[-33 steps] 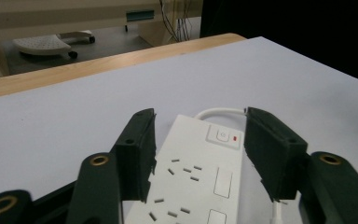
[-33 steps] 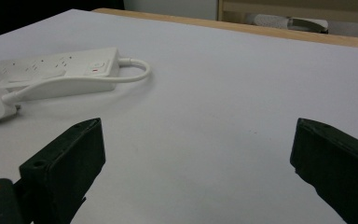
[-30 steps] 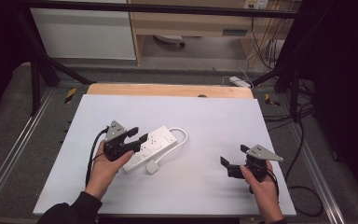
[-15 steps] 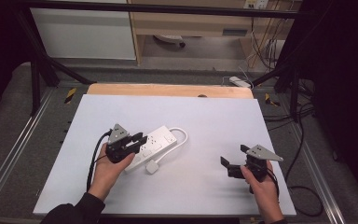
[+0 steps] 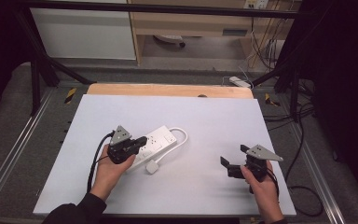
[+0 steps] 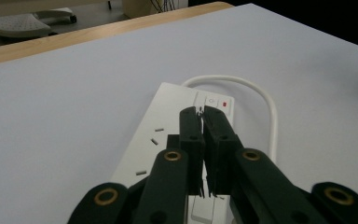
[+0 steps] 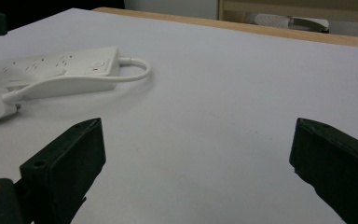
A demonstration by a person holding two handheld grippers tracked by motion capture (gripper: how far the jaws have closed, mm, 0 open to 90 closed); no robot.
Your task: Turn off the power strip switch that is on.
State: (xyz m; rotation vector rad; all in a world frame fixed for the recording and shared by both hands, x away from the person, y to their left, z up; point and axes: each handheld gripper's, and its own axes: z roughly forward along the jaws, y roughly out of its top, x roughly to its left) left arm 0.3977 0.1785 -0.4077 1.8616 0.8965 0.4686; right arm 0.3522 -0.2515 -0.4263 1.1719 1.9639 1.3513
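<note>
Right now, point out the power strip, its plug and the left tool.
power strip (image 5: pixel 161 139): high view, white top face.
plug (image 5: pixel 152 167): high view, white body.
left tool (image 6: pixel 202 112): left gripper view, between its closed tips.

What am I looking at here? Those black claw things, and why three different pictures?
A person sits at a white table with a hand-held gripper in each hand. One picture looks down from above; the other two come from small cameras riding on each gripper, looking along its black jaws. On the table lies a white power strip with its cable and plug. The left gripper has just closed its jaws above the strip, with nothing between them. The right gripper hangs open over bare table, holding nothing.
</note>
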